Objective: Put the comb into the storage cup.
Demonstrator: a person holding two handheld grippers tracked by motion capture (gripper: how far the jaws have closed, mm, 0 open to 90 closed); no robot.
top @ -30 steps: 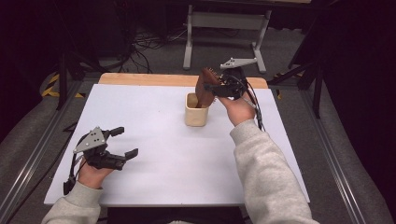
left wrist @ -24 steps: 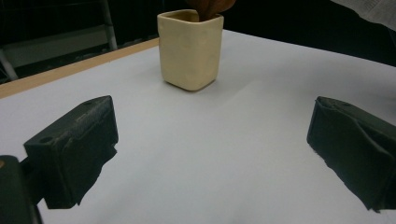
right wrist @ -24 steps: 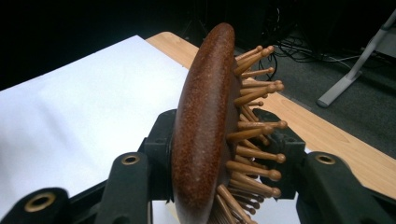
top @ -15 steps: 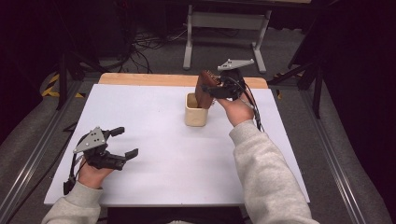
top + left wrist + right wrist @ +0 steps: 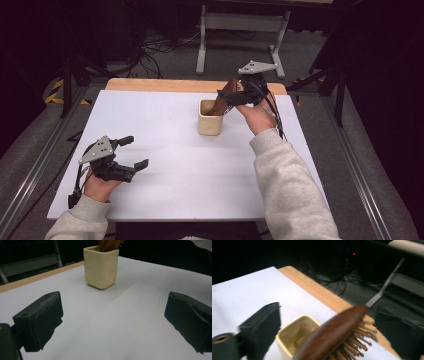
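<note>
At the near left of the white table (image 5: pixel 165 200), the left gripper (image 5: pixel 134 151) is held low over the surface with its jaws spread wide and nothing between them. Toward the far middle, a cream square cup (image 5: pixel 209 119) is seen with a wooden hairbrush (image 5: pixel 223 96) leaning in it, handle end down. Just right of it, the right gripper (image 5: pixel 231 96) is held with jaws that have just been opening, the brush head lying between them unpressed.

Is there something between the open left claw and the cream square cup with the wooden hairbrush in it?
Nothing visible. In the left gripper view, bare white table surface lies between the left claw and the cream square ceramic cup. The brown wooden hairbrush leans in the cup, between the right claw's open jaws.
</note>
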